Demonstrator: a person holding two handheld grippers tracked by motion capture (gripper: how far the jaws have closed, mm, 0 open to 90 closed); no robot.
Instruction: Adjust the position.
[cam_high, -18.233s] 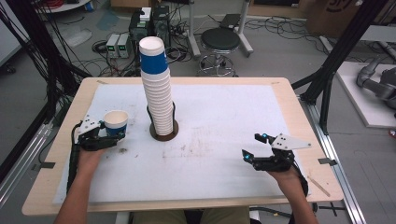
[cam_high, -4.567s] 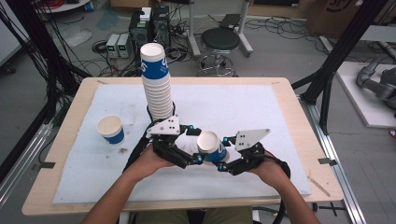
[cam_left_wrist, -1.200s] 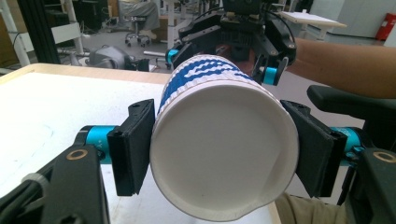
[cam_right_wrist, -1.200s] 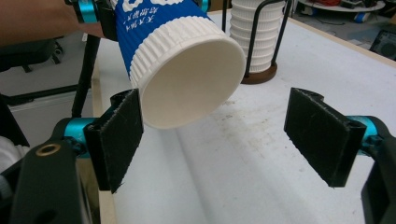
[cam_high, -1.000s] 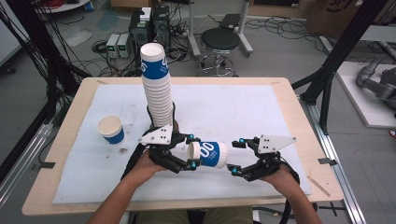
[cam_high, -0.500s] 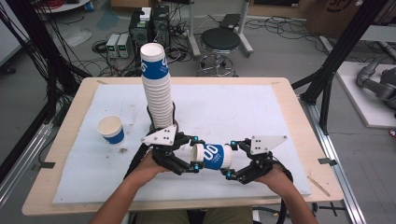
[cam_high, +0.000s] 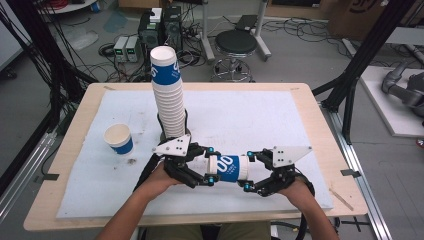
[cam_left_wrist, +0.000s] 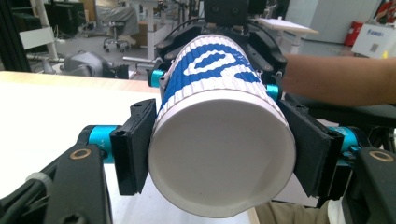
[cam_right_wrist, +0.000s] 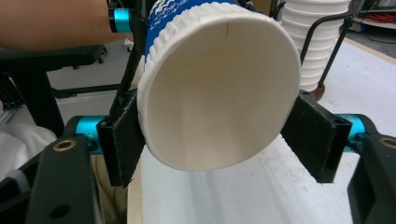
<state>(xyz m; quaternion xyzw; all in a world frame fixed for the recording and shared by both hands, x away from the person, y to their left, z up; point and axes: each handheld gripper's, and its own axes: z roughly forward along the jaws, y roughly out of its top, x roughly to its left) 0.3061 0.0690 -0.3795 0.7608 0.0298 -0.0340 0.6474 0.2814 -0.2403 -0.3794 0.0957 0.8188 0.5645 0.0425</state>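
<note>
Blue-and-white paper cup (cam_high: 228, 168) lies sideways in the air above the counter's (cam_high: 300, 120) near edge, between both tongs. Left tongs (cam_high: 202, 172) clench its closed base end. Right tongs (cam_high: 252, 175) bracket its open, empty rim; whether they press it, I cannot tell. One empty cup (cam_high: 119, 138) stands apart; the tall stack (cam_high: 168, 95) remains, so much seems left.

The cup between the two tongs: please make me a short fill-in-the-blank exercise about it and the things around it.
1. The blue and white cup is held lying on its ____ between the left tongs and the right tongs.
2. The left tongs grip the cup's ____ end.
3. A single upright cup stands to the ____ of the tall cup stack in the high view.

Missing words: side; closed; left
</note>
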